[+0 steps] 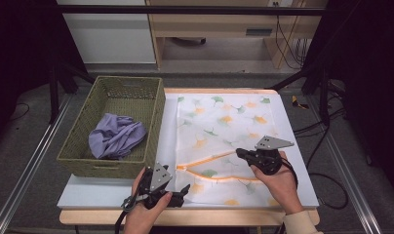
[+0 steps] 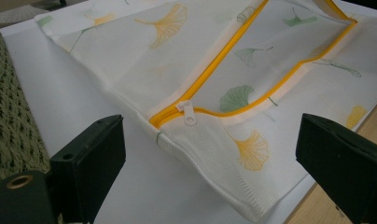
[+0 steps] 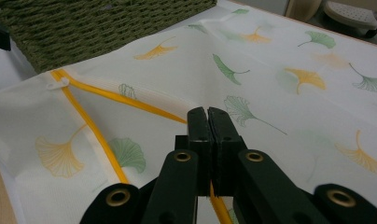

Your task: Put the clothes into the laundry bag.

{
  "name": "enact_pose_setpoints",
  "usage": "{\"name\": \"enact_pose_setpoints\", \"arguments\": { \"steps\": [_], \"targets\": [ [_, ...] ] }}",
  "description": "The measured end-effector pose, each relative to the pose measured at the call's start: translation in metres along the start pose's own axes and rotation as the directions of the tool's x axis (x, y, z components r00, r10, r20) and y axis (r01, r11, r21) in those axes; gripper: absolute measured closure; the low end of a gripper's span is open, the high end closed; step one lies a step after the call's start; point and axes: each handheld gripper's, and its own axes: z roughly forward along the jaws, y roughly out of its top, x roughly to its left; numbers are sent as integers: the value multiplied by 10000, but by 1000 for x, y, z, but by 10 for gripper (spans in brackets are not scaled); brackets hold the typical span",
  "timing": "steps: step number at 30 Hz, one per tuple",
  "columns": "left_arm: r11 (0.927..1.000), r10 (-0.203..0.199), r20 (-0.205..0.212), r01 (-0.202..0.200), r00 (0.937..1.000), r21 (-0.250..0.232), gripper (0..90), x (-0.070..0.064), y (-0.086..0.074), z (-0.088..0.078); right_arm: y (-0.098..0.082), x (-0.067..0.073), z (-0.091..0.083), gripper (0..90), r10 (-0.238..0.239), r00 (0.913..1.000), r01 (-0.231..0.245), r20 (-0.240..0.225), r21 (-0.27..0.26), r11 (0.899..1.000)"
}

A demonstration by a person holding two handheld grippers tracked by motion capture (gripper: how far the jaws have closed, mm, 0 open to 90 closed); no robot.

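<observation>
plainly, white mesh bag [image 1: 224, 131], ginkgo-printed, yellow zipper [image 2: 224, 60] half open.

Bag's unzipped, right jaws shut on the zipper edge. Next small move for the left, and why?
Probably ease the left gripper forward and close it on the near zipper edge beside the pull. Its jaws stand open, short of the mesh laundry bag, while the right gripper pinches the far edge.

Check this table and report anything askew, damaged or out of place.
Nothing looks damaged or spilled. The mesh laundry bag lies flat on the table with its yellow zipper unzipped and gaping, its upper edge pinched in the shut right claw. The purple cloth sits crumpled in the basket.
</observation>
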Motion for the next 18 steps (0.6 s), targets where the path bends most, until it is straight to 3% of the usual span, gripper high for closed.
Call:
{"name": "enact_pose_setpoints", "arguments": {
  "steps": [13,18],
  "targets": [
    [10000,-52,46,52,10000,18,80,0,2,2,9,6,-1,888,-426,9977,429,519,-53,9991],
    [9999,93,50,-93,9999,93,80,1,13,0,5,5,4,888,-410,9981,407,462,73,9991]
  ]
}}
